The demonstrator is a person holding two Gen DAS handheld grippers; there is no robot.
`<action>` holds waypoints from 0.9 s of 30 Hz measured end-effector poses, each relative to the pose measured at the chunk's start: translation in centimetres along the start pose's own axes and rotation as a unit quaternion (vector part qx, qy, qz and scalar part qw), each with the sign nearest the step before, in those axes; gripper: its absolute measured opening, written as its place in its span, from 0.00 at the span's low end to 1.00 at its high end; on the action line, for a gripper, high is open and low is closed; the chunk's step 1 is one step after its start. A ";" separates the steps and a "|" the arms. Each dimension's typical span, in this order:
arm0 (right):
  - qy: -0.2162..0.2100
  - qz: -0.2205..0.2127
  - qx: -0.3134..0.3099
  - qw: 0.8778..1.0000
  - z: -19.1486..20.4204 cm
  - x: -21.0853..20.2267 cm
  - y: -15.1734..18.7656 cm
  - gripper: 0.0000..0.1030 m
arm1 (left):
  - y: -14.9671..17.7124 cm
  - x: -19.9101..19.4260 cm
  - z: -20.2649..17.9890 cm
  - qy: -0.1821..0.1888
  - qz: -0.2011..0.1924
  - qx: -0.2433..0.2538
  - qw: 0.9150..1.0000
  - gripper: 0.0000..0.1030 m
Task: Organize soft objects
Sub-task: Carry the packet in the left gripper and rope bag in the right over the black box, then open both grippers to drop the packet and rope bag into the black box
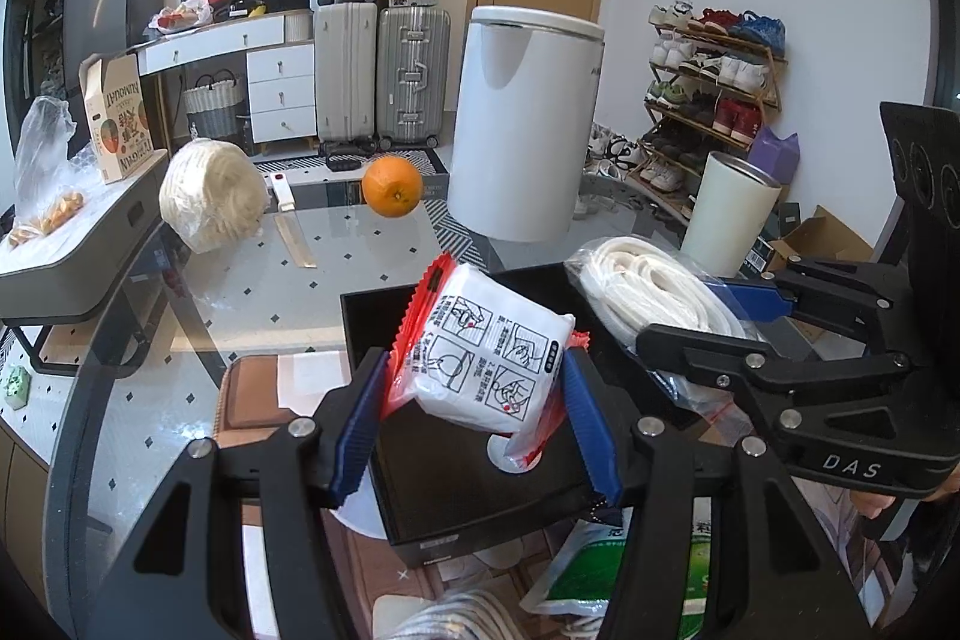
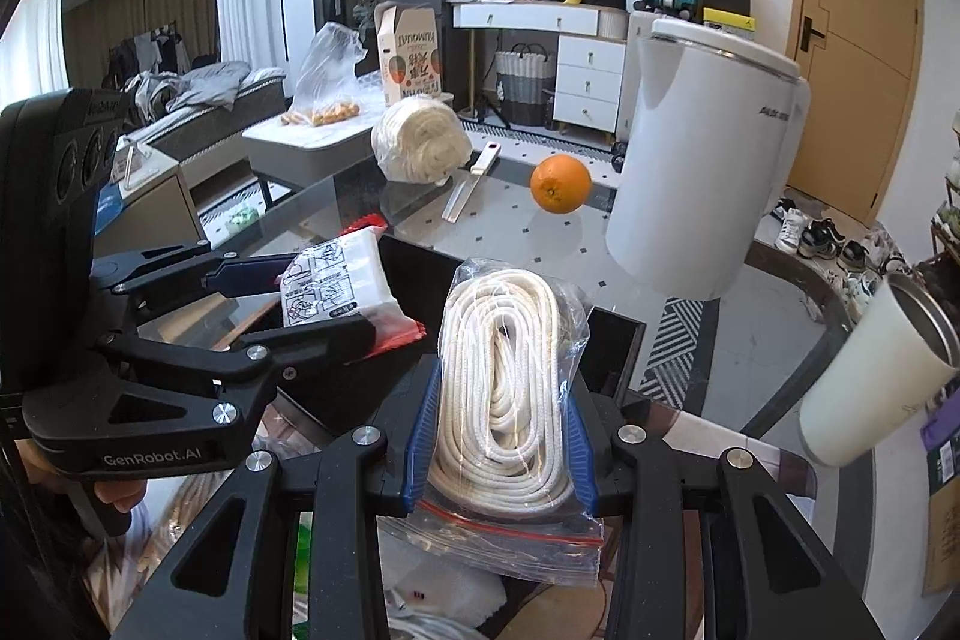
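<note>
Each hand-held gripper is built of black angular links joined by round silver screws, with ribbed blue pads lining its fingers. The left hand-held gripper (image 1: 474, 412) reads "GenRobot.AI" in pale letters on its side; the right hand-held gripper (image 2: 501, 436) reads "DAS".

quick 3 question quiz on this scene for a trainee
1. True or false: the left hand-held gripper is empty.
2. What does the right hand-held gripper hold: A) orange, B) bagged coil of white rope, C) tumbler?
3. What lies between the ball of white cord and the orange?

Key: 1 false, it grips a white packet with red edges. 2 B. 3 a knife with a white handle.
</note>
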State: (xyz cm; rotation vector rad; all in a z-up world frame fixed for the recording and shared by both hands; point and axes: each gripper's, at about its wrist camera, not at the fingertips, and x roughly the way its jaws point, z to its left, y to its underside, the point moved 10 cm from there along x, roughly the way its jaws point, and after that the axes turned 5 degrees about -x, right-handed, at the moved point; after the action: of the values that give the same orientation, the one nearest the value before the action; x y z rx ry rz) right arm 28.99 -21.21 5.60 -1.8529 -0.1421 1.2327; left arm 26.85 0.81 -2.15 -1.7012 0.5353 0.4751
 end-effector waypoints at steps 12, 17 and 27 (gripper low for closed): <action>0.000 0.032 -0.041 0.999 0.0 2.4 0.3 0.36 | 0.9 1.6 -0.5 0.002 0.027 0.027 0.999 0.57; -0.001 0.040 -0.045 0.998 -0.1 2.8 0.6 0.36 | 1.3 2.0 -1.0 0.002 0.041 0.044 0.998 0.58; 0.032 0.009 -0.038 0.999 -1.1 -0.4 0.1 0.58 | 1.1 0.6 -1.5 0.012 0.026 0.046 0.999 0.96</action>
State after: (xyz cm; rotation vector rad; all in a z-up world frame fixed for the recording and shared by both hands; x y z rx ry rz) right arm 29.63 -22.17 5.90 -1.9611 -0.1404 1.1929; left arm 26.72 -0.88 -3.12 -1.6103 0.6110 0.4626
